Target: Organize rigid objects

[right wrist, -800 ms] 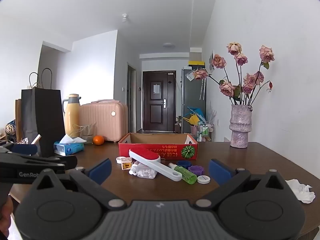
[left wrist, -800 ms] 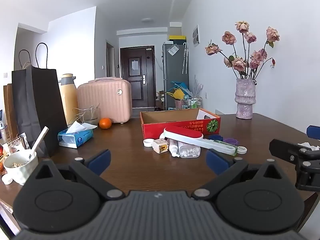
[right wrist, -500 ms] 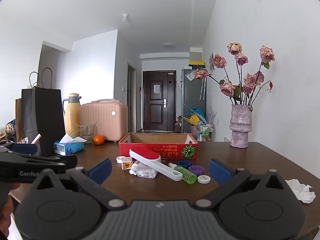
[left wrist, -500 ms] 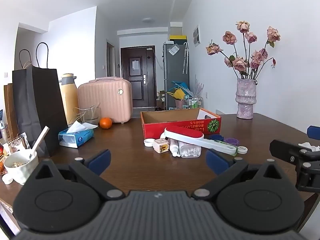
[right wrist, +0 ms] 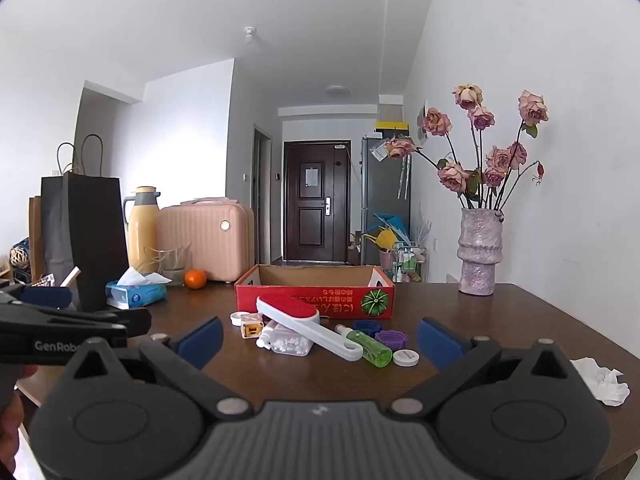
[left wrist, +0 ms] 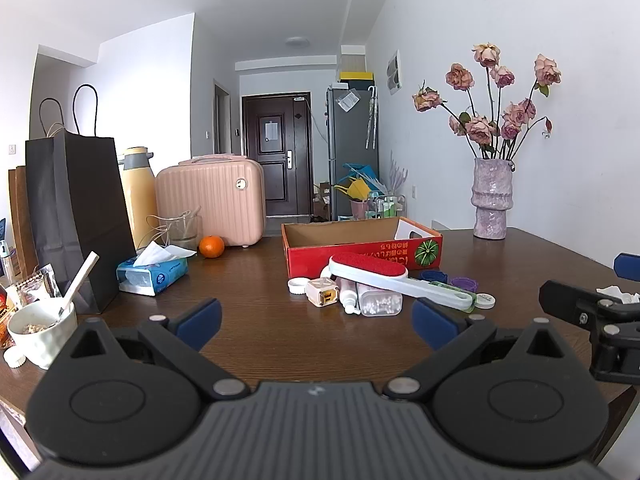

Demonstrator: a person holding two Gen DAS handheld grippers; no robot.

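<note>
A red cardboard box [left wrist: 360, 250] [right wrist: 316, 298] stands open on the brown table. In front of it lies a pile: a white lint brush with a red pad [left wrist: 372, 270] [right wrist: 308, 322], a clear box of white pellets [left wrist: 380, 303] [right wrist: 290, 344], a small cream cube [left wrist: 322, 296] [right wrist: 251, 328], a green bottle [right wrist: 370, 347], white, blue and purple caps [right wrist: 390, 338]. My left gripper [left wrist: 316, 318] and right gripper [right wrist: 318, 340] are both open and empty, short of the pile.
A tissue pack [left wrist: 152, 276], an orange [left wrist: 211, 246], a pink case [left wrist: 212, 204], a yellow flask [left wrist: 138, 196] and a black bag [left wrist: 76, 216] stand at left. A bowl with a spoon [left wrist: 42, 326] sits near left. A flower vase [left wrist: 490, 204] stands far right, crumpled tissue [right wrist: 604, 380] near right.
</note>
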